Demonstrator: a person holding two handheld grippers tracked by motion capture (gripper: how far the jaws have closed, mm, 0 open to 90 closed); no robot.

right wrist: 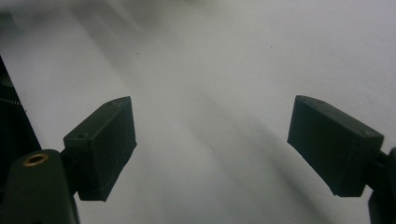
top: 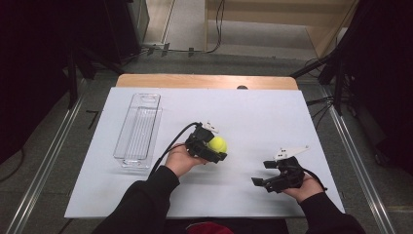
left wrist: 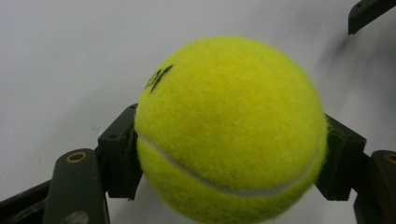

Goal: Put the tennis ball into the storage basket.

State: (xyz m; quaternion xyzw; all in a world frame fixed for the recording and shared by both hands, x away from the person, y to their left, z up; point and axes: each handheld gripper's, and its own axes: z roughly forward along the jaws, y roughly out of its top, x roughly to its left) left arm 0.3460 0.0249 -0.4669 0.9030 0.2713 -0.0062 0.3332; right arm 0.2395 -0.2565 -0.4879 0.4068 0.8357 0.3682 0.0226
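Left of the left hand-held gripper (top: 214,146), clamped on the fuzzy yellow tennis ball (top: 217,144), lies the long clear plastic tray (top: 139,130), its long side running away from the person

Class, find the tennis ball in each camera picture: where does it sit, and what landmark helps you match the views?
High view: tennis ball near the centre, clamped in the left gripper.
Left gripper view: the ball sits in the middle, between the jaws.
Right gripper view: not in it.
Shared landmark: the white table top.
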